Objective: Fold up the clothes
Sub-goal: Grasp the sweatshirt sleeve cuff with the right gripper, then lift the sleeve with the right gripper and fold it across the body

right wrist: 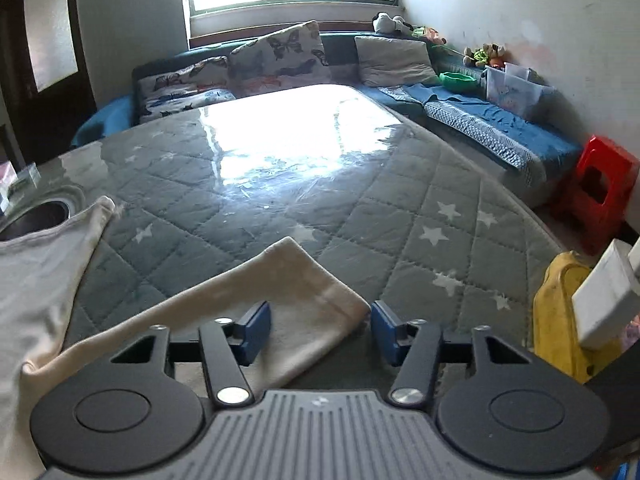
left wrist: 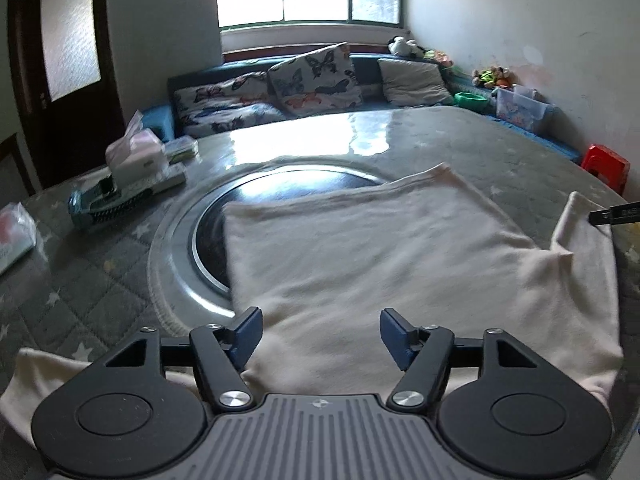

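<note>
While the cream garment (left wrist: 400, 264) lies flat, both tools — left (left wrist: 321, 336), right (right wrist: 320, 330) — gape, gripping nothing.

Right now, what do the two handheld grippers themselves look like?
Both look identical: the left gripper and right gripper have blue finger pads on black linkage arms with silver pivot screws, two round black discs, and a grey ribbed centre plate bearing a small emblem. No cables or sleeves show.
</note>
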The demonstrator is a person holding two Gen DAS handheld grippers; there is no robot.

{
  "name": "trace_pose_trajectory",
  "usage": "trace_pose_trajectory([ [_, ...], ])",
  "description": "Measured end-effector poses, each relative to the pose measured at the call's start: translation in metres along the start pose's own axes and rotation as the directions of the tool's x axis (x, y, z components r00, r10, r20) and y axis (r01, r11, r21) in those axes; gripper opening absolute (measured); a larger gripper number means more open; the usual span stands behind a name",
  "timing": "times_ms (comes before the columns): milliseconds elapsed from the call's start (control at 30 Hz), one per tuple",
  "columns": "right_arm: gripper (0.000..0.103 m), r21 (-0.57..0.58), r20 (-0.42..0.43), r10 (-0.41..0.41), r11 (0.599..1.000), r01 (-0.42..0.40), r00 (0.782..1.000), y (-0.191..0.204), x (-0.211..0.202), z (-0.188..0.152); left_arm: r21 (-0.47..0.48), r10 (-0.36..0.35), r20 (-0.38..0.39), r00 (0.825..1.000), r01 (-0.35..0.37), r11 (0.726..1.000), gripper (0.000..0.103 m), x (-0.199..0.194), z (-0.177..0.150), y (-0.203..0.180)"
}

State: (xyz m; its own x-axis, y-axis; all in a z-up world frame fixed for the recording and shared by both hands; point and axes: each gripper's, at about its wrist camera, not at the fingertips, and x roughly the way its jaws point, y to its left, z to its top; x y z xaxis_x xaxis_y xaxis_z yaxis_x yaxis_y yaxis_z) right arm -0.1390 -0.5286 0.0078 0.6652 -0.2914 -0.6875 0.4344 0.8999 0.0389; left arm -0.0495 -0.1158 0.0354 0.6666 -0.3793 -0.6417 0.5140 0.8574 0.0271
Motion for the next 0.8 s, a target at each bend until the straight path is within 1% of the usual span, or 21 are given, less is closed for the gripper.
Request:
trace_pose_trajectory([
  [67,0.035,-0.001,0.004,0.008,1.0,-0.008,1.0,0.0,-0.001,-0.001,0.01,-0.016,0.007,1.0,0.016,1.0,0.072,-0.002,0.003,-0.007],
  [100,0.031,0.002,0.006,0.016,1.0,-0.016,1.0,-0.001,-0.001,0.0,0.014,-0.024,0.011,1.0,0.024,1.0,0.073,-0.002,0.005,-0.012],
  [133,0.022,0.007,0.009,0.022,1.0,-0.022,1.0,-0.002,-0.001,0.001,0.019,-0.034,0.015,0.999,0.033,0.999,0.074,-0.003,0.006,-0.017],
  [167,0.016,0.012,0.012,0.028,1.0,-0.028,1.0,-0.003,-0.001,0.002,0.026,-0.044,0.018,0.999,0.044,0.999,0.076,-0.003,0.007,-0.022],
  [233,0.011,0.02,0.03,0.034,0.999,-0.035,0.999,-0.005,-0.006,0.003,0.041,-0.065,0.018,0.998,0.064,0.997,0.081,-0.004,0.008,-0.033],
  [300,0.008,0.026,0.059,0.039,0.999,-0.041,0.998,-0.006,-0.013,0.005,0.062,-0.087,0.015,0.996,0.086,0.994,0.083,-0.004,0.009,-0.045],
  [433,0.008,0.04,0.138,0.048,0.998,-0.054,0.989,-0.012,-0.036,0.012,0.108,-0.129,0.011,0.992,0.127,0.986,0.086,-0.003,0.007,-0.07],
  [600,0.008,0.038,0.173,0.052,0.998,-0.059,0.984,-0.015,-0.053,0.011,0.134,-0.168,-0.003,0.986,0.167,0.977,0.086,0.001,0.006,-0.092],
  [700,0.007,0.036,0.2,0.055,0.997,-0.064,0.978,-0.016,-0.066,0.012,0.161,-0.18,-0.012,0.984,0.179,0.97,0.086,0.006,0.003,-0.104],
  [800,0.007,0.021,0.209,0.046,0.998,-0.052,0.977,-0.015,-0.073,0.012,0.187,-0.184,-0.013,0.983,0.184,0.965,0.086,0.009,0.001,-0.115],
])
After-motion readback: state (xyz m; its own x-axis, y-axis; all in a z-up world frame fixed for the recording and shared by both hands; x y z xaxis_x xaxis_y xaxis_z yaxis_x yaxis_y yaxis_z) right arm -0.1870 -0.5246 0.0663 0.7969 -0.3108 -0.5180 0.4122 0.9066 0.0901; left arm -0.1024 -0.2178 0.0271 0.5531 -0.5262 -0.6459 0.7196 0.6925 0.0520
